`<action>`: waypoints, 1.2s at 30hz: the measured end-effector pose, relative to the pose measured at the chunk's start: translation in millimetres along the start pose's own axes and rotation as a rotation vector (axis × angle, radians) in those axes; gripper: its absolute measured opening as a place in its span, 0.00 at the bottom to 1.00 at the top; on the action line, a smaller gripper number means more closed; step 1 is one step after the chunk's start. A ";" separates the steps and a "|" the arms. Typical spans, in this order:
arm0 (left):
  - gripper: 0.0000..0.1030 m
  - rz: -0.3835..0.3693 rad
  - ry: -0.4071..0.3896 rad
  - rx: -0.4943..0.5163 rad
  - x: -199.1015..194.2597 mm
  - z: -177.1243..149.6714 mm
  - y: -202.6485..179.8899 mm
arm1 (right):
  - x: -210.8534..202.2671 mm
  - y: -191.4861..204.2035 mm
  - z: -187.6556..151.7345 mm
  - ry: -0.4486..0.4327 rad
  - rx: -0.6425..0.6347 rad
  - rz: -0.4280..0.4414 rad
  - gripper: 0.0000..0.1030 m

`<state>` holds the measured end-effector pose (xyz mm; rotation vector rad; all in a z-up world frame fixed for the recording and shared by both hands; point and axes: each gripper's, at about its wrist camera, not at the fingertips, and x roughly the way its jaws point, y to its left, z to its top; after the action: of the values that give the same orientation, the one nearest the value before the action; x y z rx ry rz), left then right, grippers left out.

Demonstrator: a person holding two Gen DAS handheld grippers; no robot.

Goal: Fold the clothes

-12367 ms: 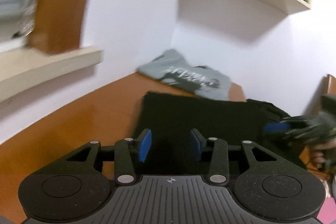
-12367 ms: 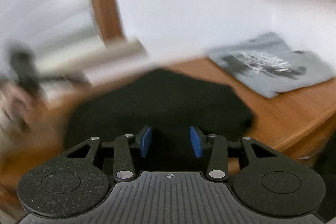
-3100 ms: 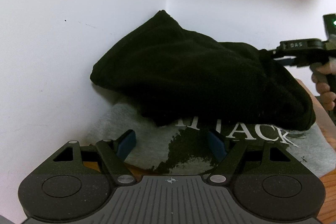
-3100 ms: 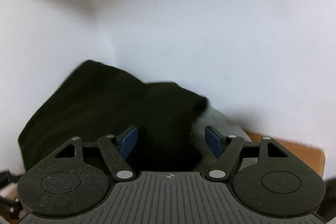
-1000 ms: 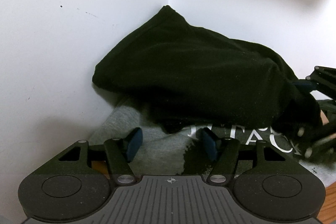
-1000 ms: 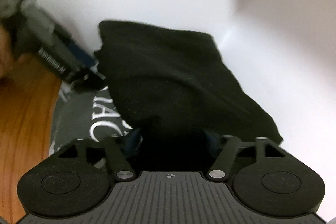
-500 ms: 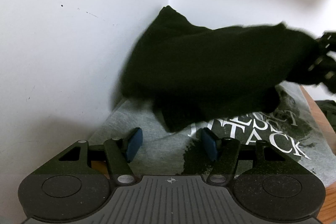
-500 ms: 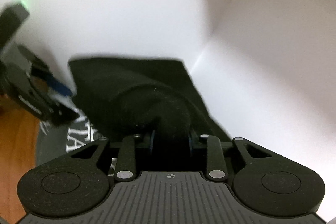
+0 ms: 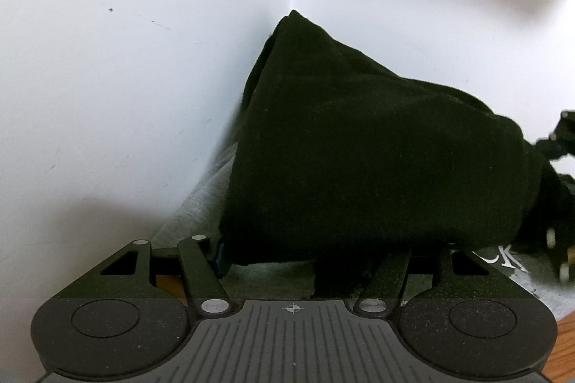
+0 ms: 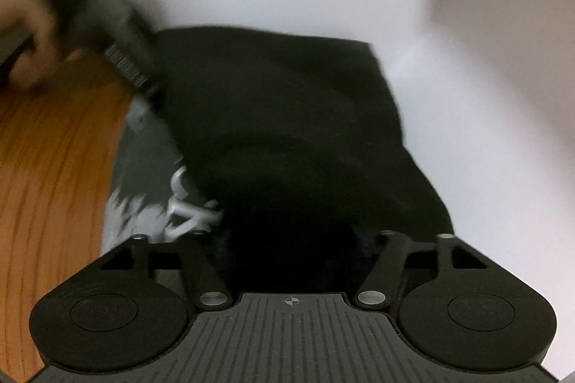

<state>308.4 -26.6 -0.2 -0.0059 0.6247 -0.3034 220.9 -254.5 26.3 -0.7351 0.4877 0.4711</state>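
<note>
Our right gripper [image 10: 291,239] has let go; both jaws now spread around the bunched black fleece garment [image 9: 359,149], resting atop the folded grey printed T-shirt [image 9: 201,203].

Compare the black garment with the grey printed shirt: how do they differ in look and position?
The black garment is plain and bunched up in a mound; the grey printed shirt lies flat and carries white lettering. The black garment lies on top, the grey shirt beneath it. Both sit in the wall corner on the wooden table.
</note>
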 end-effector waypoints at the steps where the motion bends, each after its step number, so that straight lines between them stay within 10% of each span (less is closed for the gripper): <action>1: 0.64 -0.003 -0.006 -0.038 -4.3 1.9 5.9 | -3.9 1.0 -1.8 -0.012 0.002 0.015 0.72; 9: 0.62 0.083 -0.117 -0.089 -36.0 18.5 9.3 | -39.0 -39.7 -29.7 -0.124 0.253 0.157 0.19; 13: 0.62 0.128 -0.126 -0.006 -39.5 28.1 -9.7 | -61.2 -58.9 -57.1 -0.179 0.417 0.214 0.22; 16: 0.62 0.117 -0.144 0.002 -54.8 30.8 -16.2 | -63.8 -66.3 -77.6 -0.183 0.570 0.188 0.43; 25: 0.68 0.082 -0.317 0.046 -129.3 41.1 -52.7 | -78.7 -60.2 -96.0 -0.200 0.578 0.275 0.52; 34: 0.66 0.079 -0.080 0.055 -34.1 17.6 -58.9 | -88.9 -70.8 -106.9 -0.250 0.662 0.221 0.53; 36: 0.67 0.061 -0.068 0.025 -32.2 11.2 -49.9 | -83.2 -71.6 -106.7 -0.216 0.681 0.200 0.40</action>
<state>276.2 -66.2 32.2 0.0265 0.5525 -0.2510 168.7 -397.6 42.0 0.0214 0.4797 0.5222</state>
